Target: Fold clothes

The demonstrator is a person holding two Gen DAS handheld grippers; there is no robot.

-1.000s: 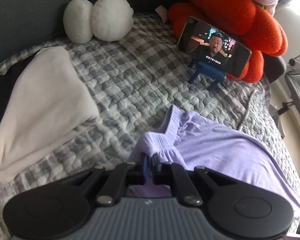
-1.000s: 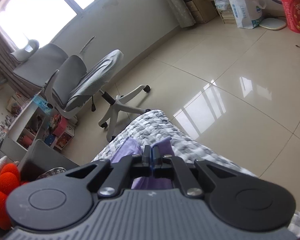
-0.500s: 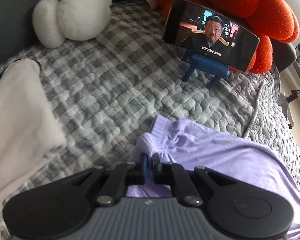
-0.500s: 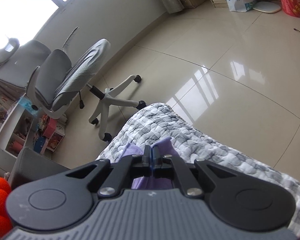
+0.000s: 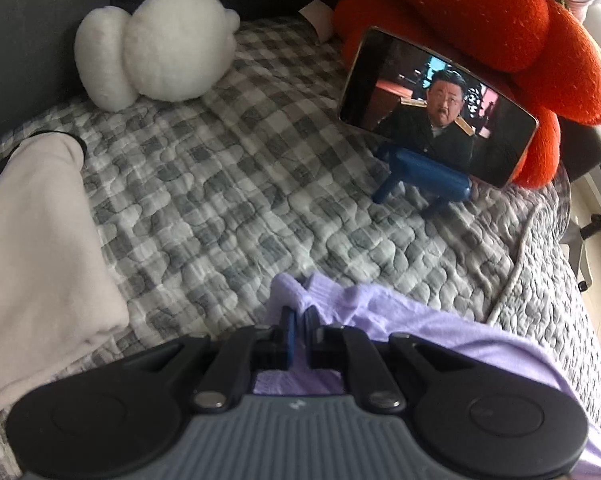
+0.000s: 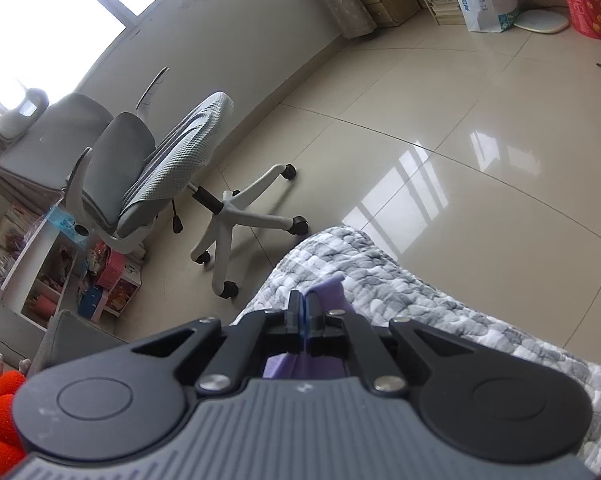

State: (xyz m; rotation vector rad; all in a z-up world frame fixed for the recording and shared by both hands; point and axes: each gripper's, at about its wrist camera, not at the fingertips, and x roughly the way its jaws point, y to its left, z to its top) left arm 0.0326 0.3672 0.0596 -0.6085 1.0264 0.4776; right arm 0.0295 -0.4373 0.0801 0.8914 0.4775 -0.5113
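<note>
Left tool [image 5: 298,318] clamped on lilac garment [image 5: 440,336] – right tool [image 6: 303,307] pinches it near the bed [image 5: 228,200] corner. Garment lies at bed's near edge; open quilt ahead – folded cream cloth [image 5: 32,248] left.

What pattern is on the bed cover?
Grey and white checks, quilted, on the bed cover; clearest in the left wrist view.

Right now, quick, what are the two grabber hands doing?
Left gripper: fingers shut on the purple garment.
Right gripper: fingers shut on the same purple garment, near the bed's edge.
</note>
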